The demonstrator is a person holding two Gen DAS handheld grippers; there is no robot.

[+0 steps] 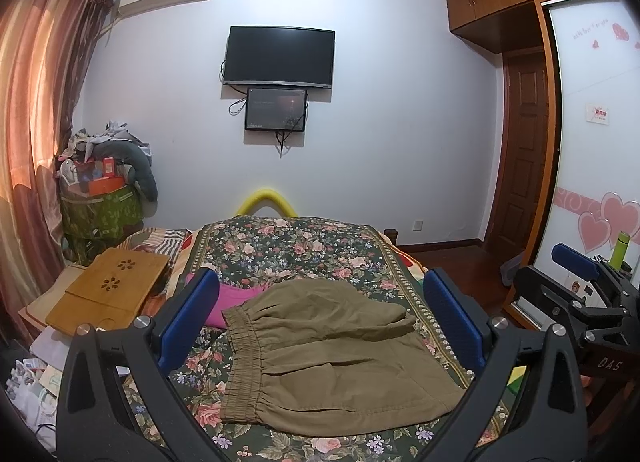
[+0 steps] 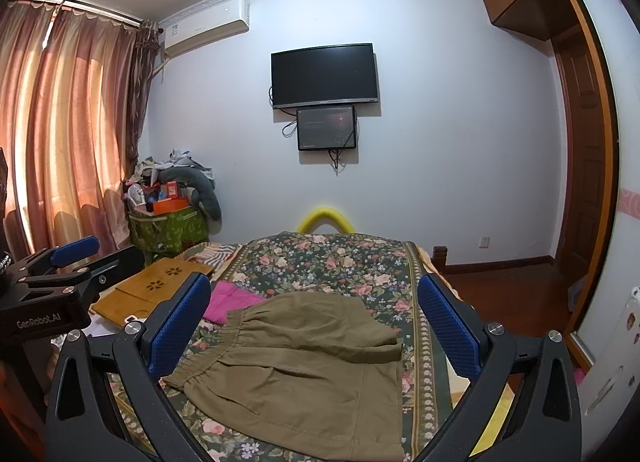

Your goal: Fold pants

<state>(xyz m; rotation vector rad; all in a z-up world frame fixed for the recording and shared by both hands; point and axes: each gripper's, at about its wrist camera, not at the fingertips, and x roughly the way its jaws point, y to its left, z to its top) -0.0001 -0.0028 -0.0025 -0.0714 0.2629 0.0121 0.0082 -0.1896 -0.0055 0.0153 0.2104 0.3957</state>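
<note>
Lying folded on the floral bedspread (image 1: pixel 304 250), the olive pants (image 1: pixel 332 346) show their elastic waistband at the left. Left gripper (image 1: pixel 320 322) and right gripper (image 2: pixel 316 326) hover above them, both jaws spread wide, holding nothing. Pink cloth (image 1: pixel 236 302) sits just behind the pants.

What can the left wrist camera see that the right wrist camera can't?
Only the left wrist view shows pink heart stickers on the wardrobe door and a green bottle.

Only the right wrist view shows the curtains spread wide, plus the left hand-held gripper from the side.

Both show the olive pants lying folded on the flowery bedspread, the pink cloth, the wooden tray and the TV.
</note>
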